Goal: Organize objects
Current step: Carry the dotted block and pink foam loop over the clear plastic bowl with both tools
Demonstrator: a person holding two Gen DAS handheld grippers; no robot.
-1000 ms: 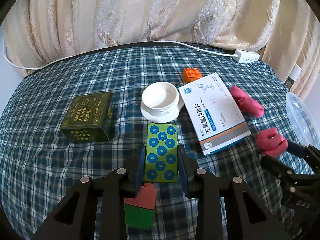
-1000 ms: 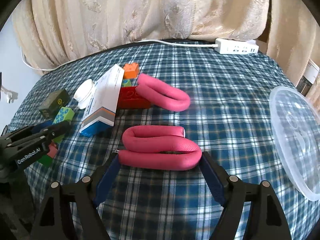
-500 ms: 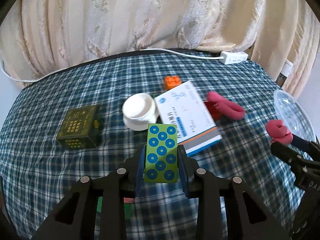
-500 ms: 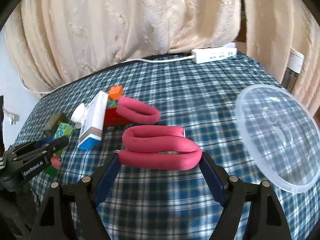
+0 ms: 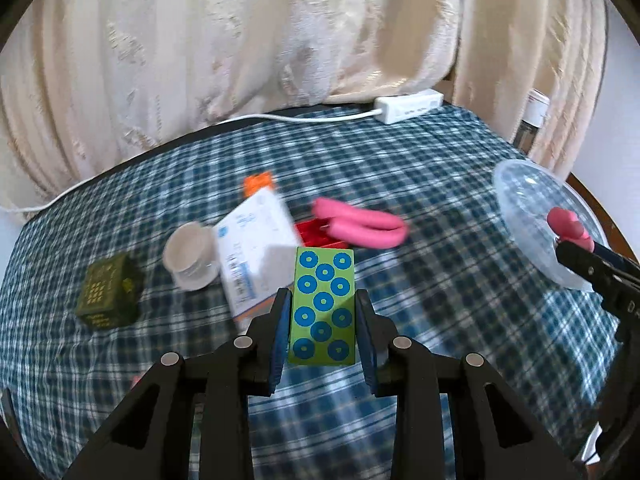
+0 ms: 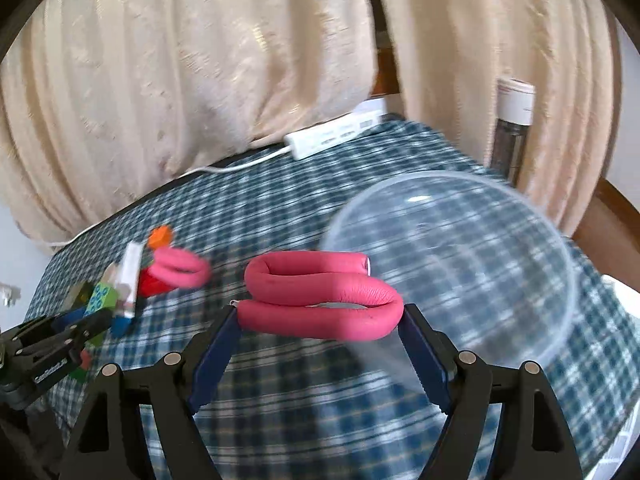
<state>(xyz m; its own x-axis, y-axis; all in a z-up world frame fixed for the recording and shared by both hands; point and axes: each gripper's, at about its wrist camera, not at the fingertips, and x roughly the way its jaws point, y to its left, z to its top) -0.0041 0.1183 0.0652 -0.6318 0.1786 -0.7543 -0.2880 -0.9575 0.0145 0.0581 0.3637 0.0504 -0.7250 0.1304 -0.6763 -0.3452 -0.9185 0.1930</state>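
Observation:
My left gripper (image 5: 323, 316) is shut on a green block with blue rings (image 5: 323, 304), held above the checked cloth. My right gripper (image 6: 320, 312) is shut on a bent pink foam roll (image 6: 320, 300), its pads pressing both ends; the roll hangs at the near left rim of the clear plastic bowl (image 6: 480, 240). From the left wrist view the right gripper (image 5: 580, 252) and its pink roll (image 5: 566, 222) sit over that bowl (image 5: 528, 216). A second pink roll (image 5: 360, 228) lies mid-table on a red brick (image 5: 316, 236).
On the cloth lie a white medicine box (image 5: 256, 256), a white cup on a saucer (image 5: 192, 256), a dark green box (image 5: 108, 296) and an orange brick (image 5: 259, 182). A white power strip (image 5: 408, 104) lies at the back before cream curtains. A bottle (image 6: 512, 128) stands behind the bowl.
Both grippers rose and swung right with their loads. The bowl came from the right edge toward the middle of the right wrist view; the boxes and cup slid left and farther away.

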